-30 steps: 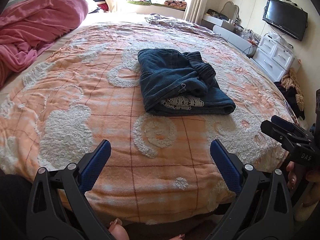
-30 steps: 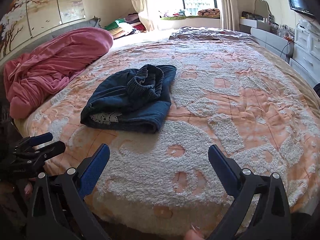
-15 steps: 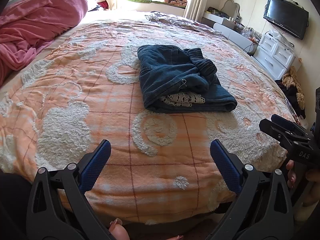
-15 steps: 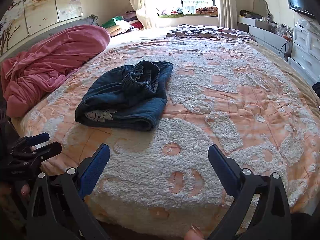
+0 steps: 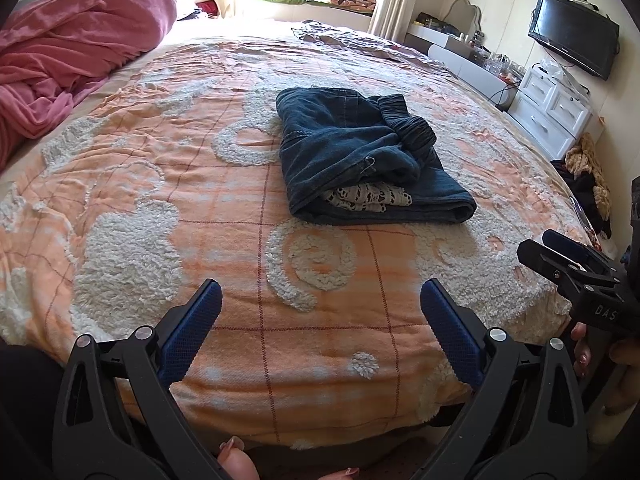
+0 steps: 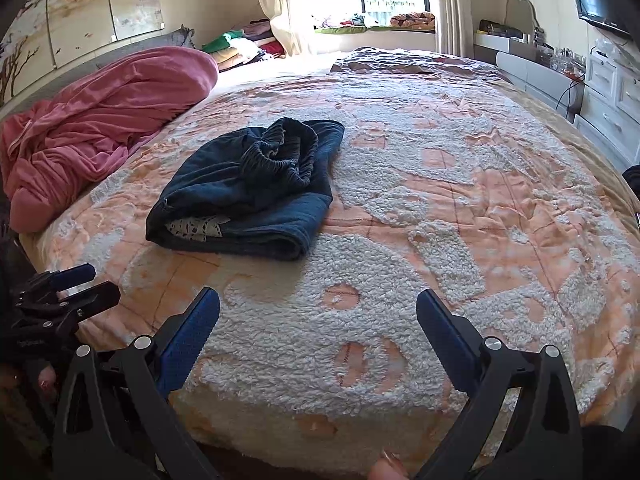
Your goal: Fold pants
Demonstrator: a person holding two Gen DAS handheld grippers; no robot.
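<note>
I have both sets of fingers spread wide and holding nothing, the left gripper point(image 5: 320, 312) and right gripper point(image 6: 318, 316) hanging at the near edge of the bed point(image 5: 132, 184), well apart from the pants point(image 5: 360, 156), which lie mid-bed in a folded bundle. The fold looks done to me, though its elastic waistband bunches on top, so I'd only flatten that. The bedspread is nubby orange-and-white, with a pink blanket point(image 6: 100, 120) heaped left and a wall television point(image 5: 574, 34) right.

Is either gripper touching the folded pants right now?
Apart. Both wrist views show bare bedspread between each open gripper, left and right, and the folded pants.
</note>
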